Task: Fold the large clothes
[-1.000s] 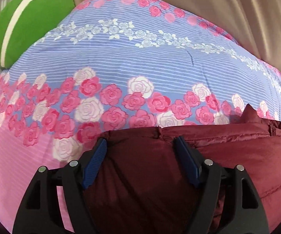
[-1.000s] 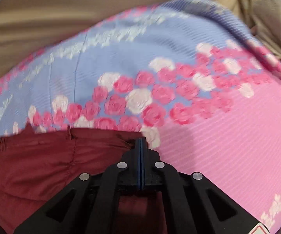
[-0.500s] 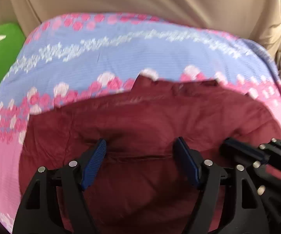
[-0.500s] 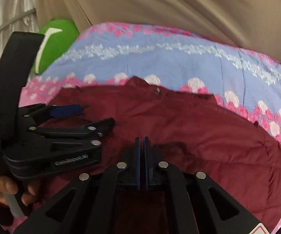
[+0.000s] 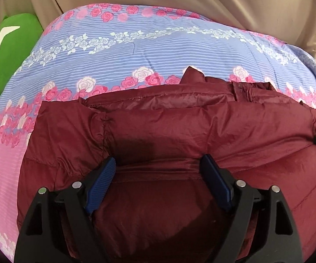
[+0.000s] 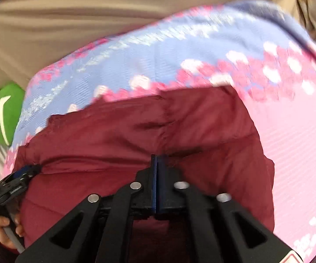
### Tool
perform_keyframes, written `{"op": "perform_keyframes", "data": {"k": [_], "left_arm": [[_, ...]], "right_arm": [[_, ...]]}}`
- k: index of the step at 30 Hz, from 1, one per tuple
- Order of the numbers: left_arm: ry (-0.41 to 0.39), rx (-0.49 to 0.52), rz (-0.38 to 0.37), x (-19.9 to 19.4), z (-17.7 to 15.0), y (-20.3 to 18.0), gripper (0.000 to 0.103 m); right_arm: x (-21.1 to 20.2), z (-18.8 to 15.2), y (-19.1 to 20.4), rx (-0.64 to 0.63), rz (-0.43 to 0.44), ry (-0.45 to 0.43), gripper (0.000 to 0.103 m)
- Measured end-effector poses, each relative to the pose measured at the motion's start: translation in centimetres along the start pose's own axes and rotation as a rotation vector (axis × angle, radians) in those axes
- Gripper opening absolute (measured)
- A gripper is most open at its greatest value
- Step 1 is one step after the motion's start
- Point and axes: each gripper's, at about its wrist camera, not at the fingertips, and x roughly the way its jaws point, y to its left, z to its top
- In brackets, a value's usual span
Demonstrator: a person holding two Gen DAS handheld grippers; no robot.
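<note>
Maroon down jacket (image 5: 180,131): folded on floral quilt (image 5: 136,50) | left gripper (image 5: 158,164): jaws wide, just widened, over jacket, nothing clamped | right gripper (image 6: 159,160): jaws narrow, just parting, above jacket, empty

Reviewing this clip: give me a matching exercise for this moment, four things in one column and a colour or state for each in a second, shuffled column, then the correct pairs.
Things:
1. jacket
2. cushion
3. left hand-held gripper
4. bed cover

Colour or state:
A. green with a white stripe
B. jaws wide apart over the fabric
C. dark red, puffy, lying on the bed
D. blue and pink with roses

Pairs: 1-C, 2-A, 3-B, 4-D
</note>
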Motion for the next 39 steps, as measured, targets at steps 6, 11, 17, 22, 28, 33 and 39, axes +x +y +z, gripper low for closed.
{"op": "perform_keyframes", "data": {"k": [6, 11, 17, 22, 28, 33, 39], "left_arm": [[-0.007, -0.027, -0.026, -0.8, 0.1, 0.9, 0.079], [-0.01, -0.107, -0.01, -1.5, 2.4, 5.5, 0.078], [0.054, -0.238, 0.022, 2.0, 5.2, 10.7, 0.078], [0.023, -0.271, 0.041, 4.1, 4.6, 11.8, 0.089], [0.011, -0.239, 0.086, 4.5, 4.6, 11.2, 0.092], [-0.025, -0.363, 0.013, 1.6, 3.3, 13.5, 0.089], [-0.073, -0.394, -0.119, -6.1, -0.5, 13.7, 0.089]], "right_arm": [[1.7, 0.6, -0.6, -0.014, -0.099, 0.053, 0.0], [-1.2, 3.3, -1.2, -0.021, -0.132, -0.028, 0.017], [2.6, 7.1, -3.3, 0.041, -0.122, 0.032, 0.016], [6.6, 6.4, -5.3, 0.039, -0.227, 0.069, 0.008], [6.1, 6.1, -5.2, 0.048, -0.238, 0.034, 0.007], [-0.8, 4.9, -2.7, 0.052, -0.091, -0.094, 0.018], [-3.2, 1.2, 6.9, -0.19, 0.08, -0.021, 0.018]]}}
